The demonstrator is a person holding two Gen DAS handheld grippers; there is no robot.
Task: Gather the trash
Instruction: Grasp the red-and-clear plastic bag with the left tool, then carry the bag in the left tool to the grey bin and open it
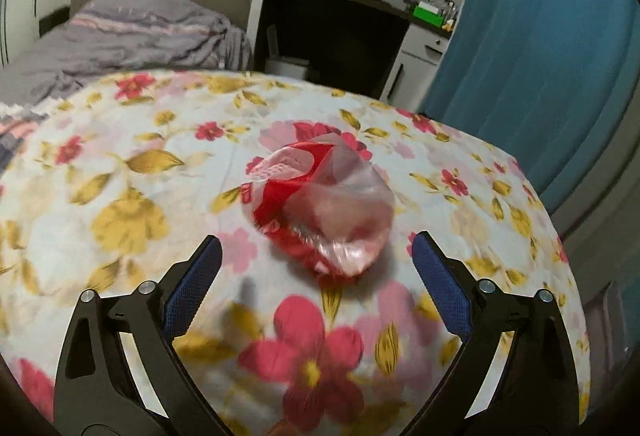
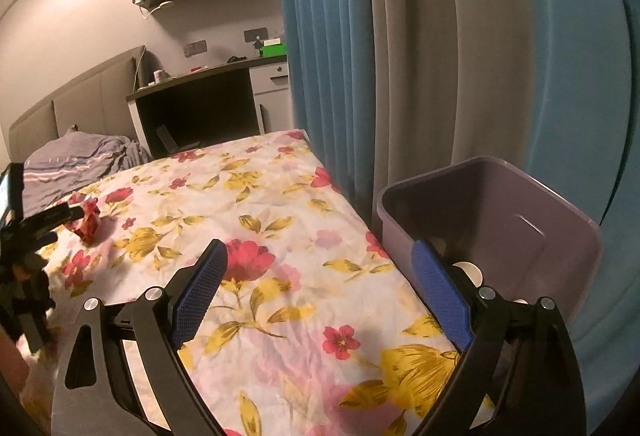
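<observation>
1. While the left tool [image 1: 316, 248] hangs low over the floral bedsheet [image 1: 132, 220], its jaws stand wide apart and grip nothing.
2. Just ahead of that tool, centred between its blue pads [image 1: 192, 288], lies a crumpled red-and-clear plastic wrapper [image 1: 320, 203]; the wrapper rests on the sheet, apart from both pads, so the spread jaws seem lined up to close round it.
3. In the right wrist view the same wrapper [image 2: 86, 220] sits far off to the left of the right tool [image 2: 316, 260], touching or nearly touching the left tool's tip; I cannot tell which.
4. That right tool is likewise released and empty, held over the near edge of the bed.
5. Just to its right stands a purple plastic bin [image 2: 560, 211], open-topped, with a few pale pieces inside, probably placed beside the bed so trash drops straight in.
6. Judged from this, the grasp is not yet made.
</observation>
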